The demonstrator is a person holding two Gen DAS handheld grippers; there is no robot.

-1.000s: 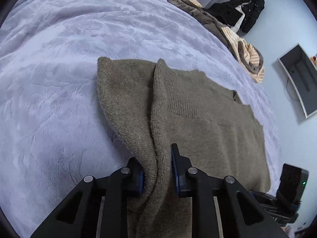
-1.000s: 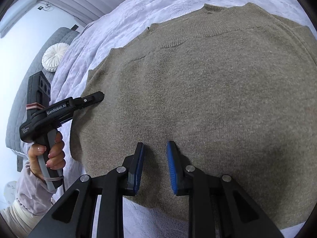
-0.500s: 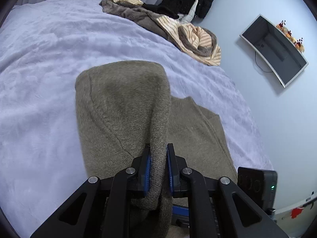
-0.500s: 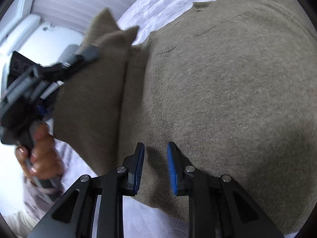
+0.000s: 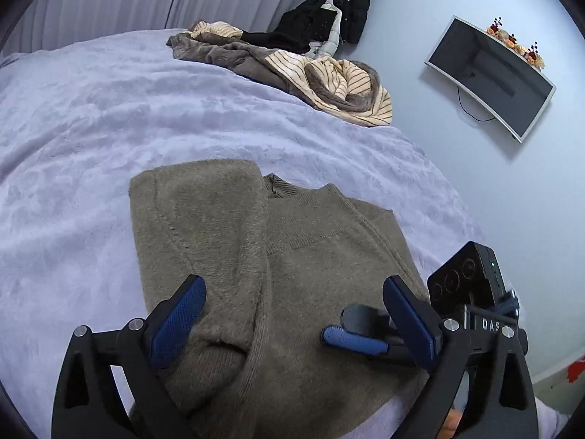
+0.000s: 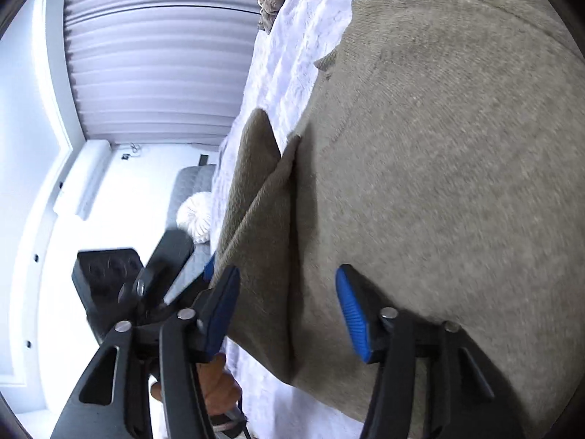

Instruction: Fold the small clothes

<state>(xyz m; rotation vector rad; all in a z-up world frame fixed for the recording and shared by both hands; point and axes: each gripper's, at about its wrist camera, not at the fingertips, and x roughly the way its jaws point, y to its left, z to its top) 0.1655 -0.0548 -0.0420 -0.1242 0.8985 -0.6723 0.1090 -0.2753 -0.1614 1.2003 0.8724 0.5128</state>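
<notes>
Covering the whole foreground, a bed [image 5: 109, 139] under a pale lilac plush blanket with a crushed, embossed nap. Lying flat on it near the front edge, the olive-brown knitted sweater [image 5: 321, 256]: fine fuzzy knit, ribbed collar, one side turned over onto the body in a long soft fold. At the far edge, a heap of clothes [image 5: 321, 77]: taupe fleece and cream fabric with thin dark stripes; behind it a black garment [image 5: 329, 14] hanging against pleated grey curtains [image 5: 128, 0]. On the wall, a curved dark screen [image 5: 490, 77]. Left gripper [image 5: 292, 314], black frame, blue ribbed pads, jaws opening wide above the fold, nothing pinched. Right gripper [image 6: 289, 314], same build, jaws opening astride the folded edge, pads not pressing it; its housing shows the letters "DAS".
</notes>
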